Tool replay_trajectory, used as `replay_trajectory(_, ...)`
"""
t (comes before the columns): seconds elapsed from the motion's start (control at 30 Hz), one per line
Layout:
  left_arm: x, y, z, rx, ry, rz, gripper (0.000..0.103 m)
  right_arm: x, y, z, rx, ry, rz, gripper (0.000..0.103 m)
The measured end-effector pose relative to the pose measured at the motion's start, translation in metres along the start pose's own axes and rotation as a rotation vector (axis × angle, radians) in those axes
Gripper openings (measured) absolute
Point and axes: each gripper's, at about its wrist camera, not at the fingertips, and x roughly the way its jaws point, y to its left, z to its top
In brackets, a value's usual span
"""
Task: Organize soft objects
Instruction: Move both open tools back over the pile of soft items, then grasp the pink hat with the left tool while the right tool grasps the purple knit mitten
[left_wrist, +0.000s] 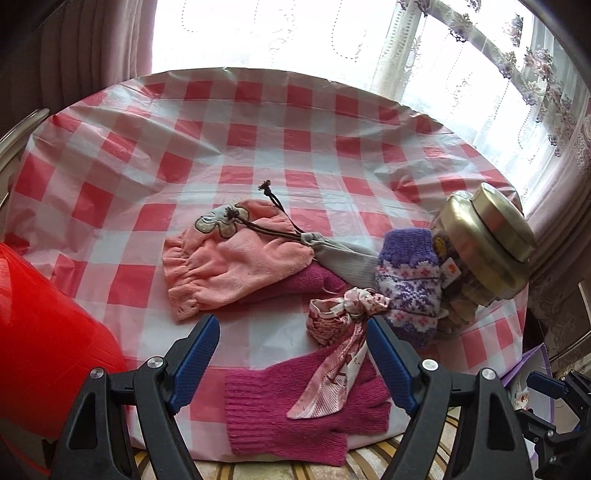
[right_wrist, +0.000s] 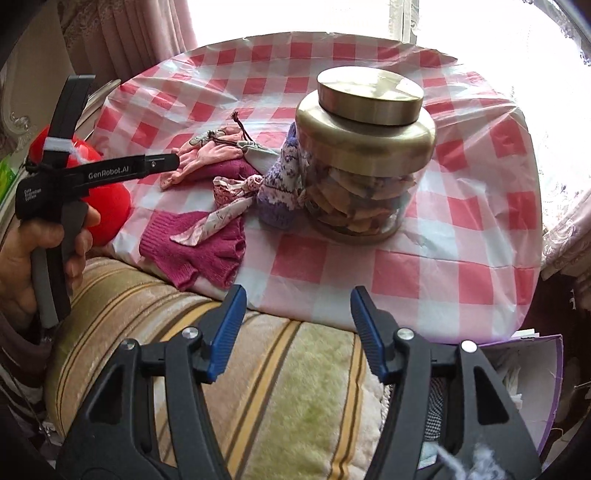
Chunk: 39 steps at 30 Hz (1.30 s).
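Bright window (left_wrist: 258, 33), pink curtains (left_wrist: 92, 48), checkered table (left_wrist: 258, 122), striped cushion (right_wrist: 258, 369).

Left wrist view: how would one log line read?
left gripper: open, above magenta knitted glove | right gripper: open | patterned silk scarf across glove

The left wrist view looks down close over the near table edge at the gloves (left_wrist: 303, 406). The right wrist view sits farther back, facing the jar (right_wrist: 364, 155). Both share the checked table (left_wrist: 258, 129).
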Motion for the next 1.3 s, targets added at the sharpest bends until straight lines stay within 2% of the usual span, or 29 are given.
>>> replay_trajectory(0.23, 0.016, 0.024, 0.01, -0.05, 0.02, 0.043, 0.082, 0.036, 0.015, 0.034, 0.088, -0.002, 0.009, 0.063)
replay_trajectory(0.5, 0.046, 0.055, 0.023, -0.129, 0.055, 0.082, 0.082, 0.077, 0.025, 0.056, 0.145, 0.02, 0.014, 0.063)
replay_trajectory(0.63, 0.057, 0.066, 0.03, -0.173, 0.062, 0.046, 0.082, 0.097, 0.022, 0.059, 0.196, 0.039, 0.018, 0.063)
replay_trajectory(0.77, 0.068, 0.066, 0.038, -0.195, 0.057, -0.012, 0.082, 0.105, 0.019, 0.062, 0.233, 0.018, 0.006, 0.063)
replay_trajectory(1.07, 0.111, 0.059, 0.045, -0.162, 0.097, -0.016, 0.081, 0.117, 0.016, 0.065, 0.317, -0.012, 0.015, 0.063)
replay_trajectory(1.1, 0.115, 0.058, 0.045, -0.15, 0.102, -0.016, 0.073, 0.118, 0.014, 0.065, 0.327, -0.014, 0.015, 0.063)
replay_trajectory(1.13, 0.118, 0.057, 0.045, -0.137, 0.108, -0.023, 0.059, 0.119, 0.014, 0.066, 0.334, -0.015, 0.015, 0.063)
replay_trajectory(1.17, 0.121, 0.056, 0.044, -0.134, 0.111, -0.037, 0.054, 0.12, 0.014, 0.066, 0.342, -0.018, 0.013, 0.063)
replay_trajectory(1.23, 0.121, 0.057, 0.043, -0.132, 0.104, -0.051, 0.034, 0.121, 0.015, 0.066, 0.351, -0.026, -0.001, 0.063)
replay_trajectory(1.3, 0.116, 0.057, 0.042, -0.128, 0.088, -0.046, 0.024, 0.123, 0.017, 0.067, 0.35, -0.025, -0.004, 0.063)
